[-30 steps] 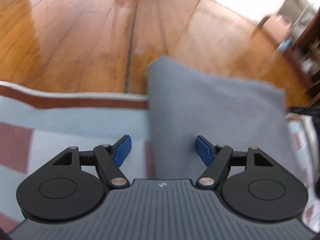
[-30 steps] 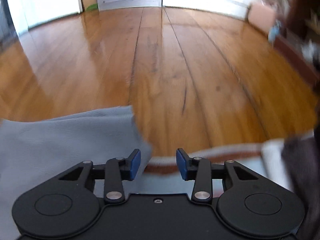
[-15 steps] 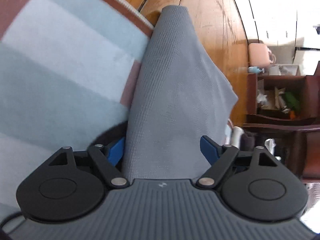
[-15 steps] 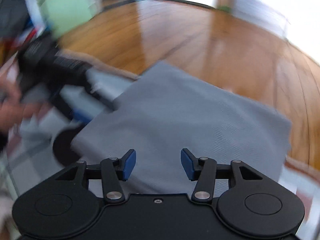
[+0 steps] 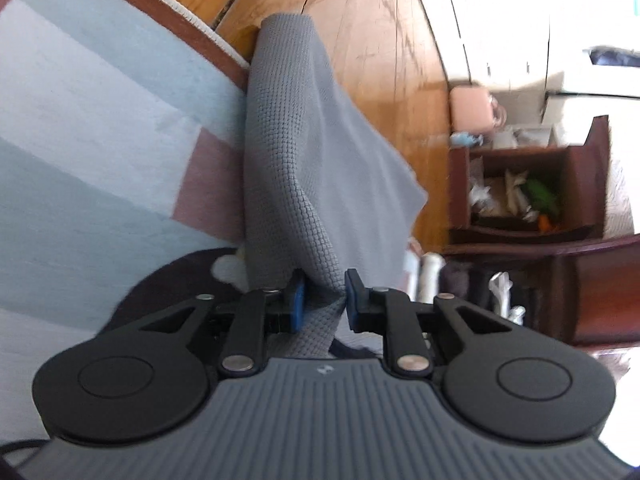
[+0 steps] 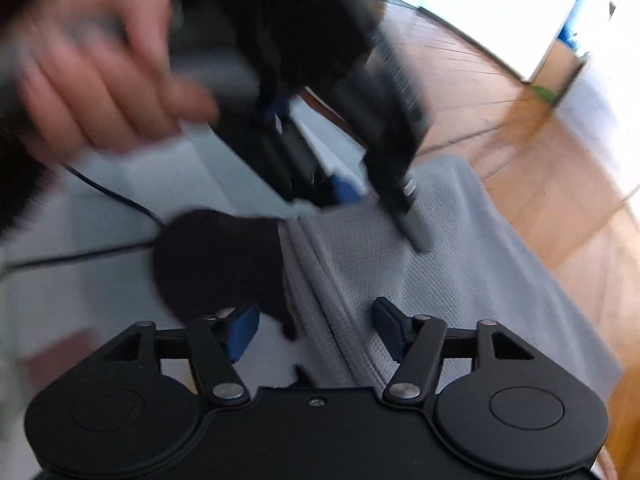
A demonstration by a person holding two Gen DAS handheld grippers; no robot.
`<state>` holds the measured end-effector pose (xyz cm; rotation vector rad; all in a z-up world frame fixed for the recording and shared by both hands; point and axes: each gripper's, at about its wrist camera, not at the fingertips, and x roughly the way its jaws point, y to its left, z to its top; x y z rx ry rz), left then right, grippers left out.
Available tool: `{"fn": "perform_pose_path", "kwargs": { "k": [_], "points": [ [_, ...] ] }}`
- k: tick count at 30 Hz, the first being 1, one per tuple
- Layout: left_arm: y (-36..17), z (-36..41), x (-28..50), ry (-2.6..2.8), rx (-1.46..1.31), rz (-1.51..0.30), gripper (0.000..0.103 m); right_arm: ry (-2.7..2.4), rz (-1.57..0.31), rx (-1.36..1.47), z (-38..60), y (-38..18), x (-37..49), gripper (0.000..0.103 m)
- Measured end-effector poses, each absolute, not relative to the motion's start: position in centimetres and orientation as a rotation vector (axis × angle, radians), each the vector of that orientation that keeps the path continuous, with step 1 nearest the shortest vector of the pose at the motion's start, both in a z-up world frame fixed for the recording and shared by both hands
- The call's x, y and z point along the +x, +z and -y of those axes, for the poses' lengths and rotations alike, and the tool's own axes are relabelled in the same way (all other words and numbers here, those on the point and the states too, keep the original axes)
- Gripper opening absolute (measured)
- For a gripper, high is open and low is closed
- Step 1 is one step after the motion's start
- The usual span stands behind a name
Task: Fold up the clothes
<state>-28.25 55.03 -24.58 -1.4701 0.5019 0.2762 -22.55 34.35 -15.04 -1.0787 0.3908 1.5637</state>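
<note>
Both tools differ: left gripper (image 5: 322, 294) has just clenched the grey waffle-knit cloth (image 5: 288, 152); right gripper (image 6: 312, 330) has spread wide, empty, so lifting can start

No words, numbers or brand names can be read anywhere in either view.

Both wrist views close over grey cloth (image 5: 288, 152)

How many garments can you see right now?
2: a grey knit garment draped over the striped mat's edge, pinched by the left gripper, and a black item beside it. Others may be hidden.
</note>
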Motion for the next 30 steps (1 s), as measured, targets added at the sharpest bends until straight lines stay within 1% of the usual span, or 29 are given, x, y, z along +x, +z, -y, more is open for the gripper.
{"fn": "perform_pose_path", "kwargs": {
  "k": [1,3,4,5,7,8,9,11,13,14,15,17,20,21,22,24,25,26,27,28,30],
  "points": [
    [-24.3,-55.0,-27.8,0.263,-1.463,-0.494,0.018,1.512,-0.310,-1.086,-34.5,-15.7,-22.9,0.068],
    [-24.0,-54.9,-27.5,0.232,-1.464,-0.471,0.018,1.408,-0.155,-1.095,-34.7,-17.1,-23.7,0.064],
    [-23.8,-54.9,-27.4,0.210,-1.463,-0.460,0.018,1.413,-0.133,-1.064,-34.7,-17.0,-23.5,0.055],
    [-23.6,-55.0,-27.5,0.210,-1.458,-0.451,0.018,1.401,-0.146,-1.028,-34.9,-16.7,-23.1,0.040],
    [-22.3,-55.0,-28.3,0.265,-1.410,-0.422,0.018,1.384,-0.243,-0.942,-35.4,-15.5,-21.9,0.028],
    [-21.2,-54.9,-29.1,0.324,-1.361,-0.399,0.018,1.381,-0.297,-0.887,-35.5,-14.8,-21.1,0.026],
    [-20.0,-54.9,-29.9,0.382,-1.311,-0.375,0.018,1.378,-0.343,-0.830,-35.4,-14.0,-20.3,0.026],
    [-18.5,-55.1,-30.7,0.485,-1.210,-0.371,0.028,1.410,-0.393,-0.802,-35.0,-12.9,-19.6,0.025],
    [-17.0,-55.3,-31.4,0.583,-1.106,-0.369,0.062,1.447,-0.372,-0.823,-34.3,-12.4,-19.7,0.025],
    [-17.5,-55.6,-31.3,0.565,-1.134,-0.383,0.067,1.465,-0.360,-0.833,-34.0,-12.2,-19.8,0.025],
    [-18.5,-55.8,-30.9,0.537,-1.194,-0.394,0.068,1.483,-0.349,-0.842,-33.6,-12.0,-19.8,0.025],
    [-20.7,-56.1,-30.1,0.501,-1.300,-0.410,0.068,1.517,-0.385,-0.826,-33.0,-11.5,-19.8,0.025],
    [-22.6,-56.1,-27.9,0.460,-1.332,-0.487,0.069,1.553,-0.448,-0.780,-32.2,-10.9,-19.4,0.025],
    [-23.0,-56.1,-27.3,0.456,-1.324,-0.511,0.074,1.560,-0.465,-0.772,-31.9,-11.1,-19.4,0.025],
    [-23.3,-56.1,-26.7,0.454,-1.315,-0.534,0.082,1.567,-0.482,-0.764,-31.6,-11.2,-19.4,0.025],
    [-23.4,-56.1,-26.1,0.454,-1.292,-0.552,0.084,1.580,-0.515,-0.750,-31.1,-11.5,-19.4,0.025],
    [-23.1,-56.1,-26.2,0.457,-1.278,-0.541,0.076,1.579,-0.503,-0.766,-30.9,-11.6,-19.7,0.025],
    [-22.8,-56.1,-26.2,0.461,-1.264,-0.531,0.062,1.579,-0.493,-0.780,-30.7,-11.8,-19.9,0.025],
    [-22.5,-56.1,-26.3,0.465,-1.250,-0.520,0.015,1.581,-0.503,-0.761,-30.5,-11.5,-19.8,0.025],
    [-22.2,-56.1,-26.3,0.468,-1.237,-0.510,0.012,1.583,-0.513,-0.741,-30.3,-11.3,-19.7,0.025],
    [-20.9,-55.7,-27.2,0.510,-1.182,-0.507,0.011,1.618,-0.559,-0.660,-30.1,-10.4,-19.1,0.025]
  ]
}}
